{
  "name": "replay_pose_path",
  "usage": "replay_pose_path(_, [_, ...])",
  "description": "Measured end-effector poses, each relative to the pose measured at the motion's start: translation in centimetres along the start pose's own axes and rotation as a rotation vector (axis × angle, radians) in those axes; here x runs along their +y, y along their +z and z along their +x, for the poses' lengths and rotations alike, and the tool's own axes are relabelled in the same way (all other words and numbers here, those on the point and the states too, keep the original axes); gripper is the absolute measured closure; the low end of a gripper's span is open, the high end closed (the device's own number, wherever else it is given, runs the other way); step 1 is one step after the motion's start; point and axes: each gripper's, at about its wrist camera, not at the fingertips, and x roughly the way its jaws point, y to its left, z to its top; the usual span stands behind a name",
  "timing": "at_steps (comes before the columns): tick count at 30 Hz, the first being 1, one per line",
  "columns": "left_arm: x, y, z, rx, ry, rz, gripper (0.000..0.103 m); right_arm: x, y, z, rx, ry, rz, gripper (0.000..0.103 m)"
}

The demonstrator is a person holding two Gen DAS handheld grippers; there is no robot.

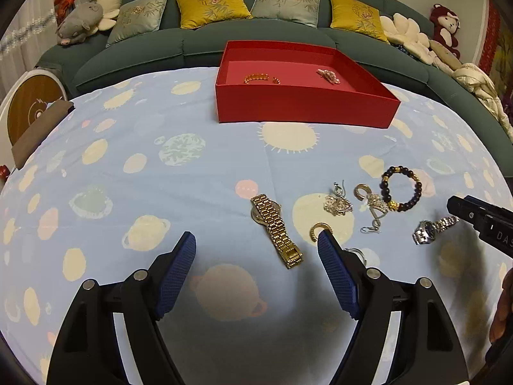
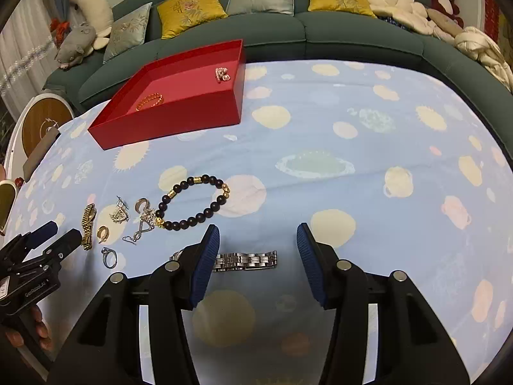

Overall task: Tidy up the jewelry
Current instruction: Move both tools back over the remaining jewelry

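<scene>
A red box (image 1: pixel 304 102) stands at the table's far side, holding a gold bracelet (image 1: pixel 256 78) and a pearl piece (image 1: pixel 328 75). Loose jewelry lies on the blue cloth: a gold watch (image 1: pixel 275 229), a gold hoop (image 1: pixel 319 229), silver pieces (image 1: pixel 338 203), a dark bead bracelet (image 2: pixel 195 202), a ring (image 2: pixel 109 256). My left gripper (image 1: pixel 256 240) is open just above the cloth, and the gold watch lies between its fingers, untouched. My right gripper (image 2: pixel 258 234) is open over a silver watch (image 2: pixel 245 260), whose face is partly hidden behind the left finger.
A green sofa (image 1: pixel 192 45) with yellow and grey cushions curves behind the table. Plush toys (image 2: pixel 77 41) sit at its left end. A round white and wood stand (image 1: pixel 29 106) is off the table's left edge. A hand (image 2: pixel 38 324) holds the left gripper's handle.
</scene>
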Motion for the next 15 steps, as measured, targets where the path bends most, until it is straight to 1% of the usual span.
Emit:
replay_pose_path(4, [0.8,-0.4,1.6,0.038,0.034,-0.001,0.027,0.1,-0.6,1.1,0.062,0.022,0.011,0.054])
replay_pose_path(7, [1.6,-0.6,1.4,0.043,0.041,-0.004,0.026,1.0,-1.5,0.6,0.084,0.02,-0.031,0.053])
replay_pose_path(11, [3.1,-1.1,1.1,0.054,0.063,-0.012,0.026,2.6,-3.5,-0.7,0.126,0.075,-0.091,0.053])
replay_pose_path(13, [3.7,-1.0,0.9,0.061,0.054,-0.039,0.026,3.6,-4.5,-1.5,0.148,0.119,-0.124,0.055])
replay_pose_path(15, [4.3,-0.7,0.3,0.05,0.016,-0.081,0.027,4.5,-4.8,-2.8,0.108,0.114,-0.165,0.056])
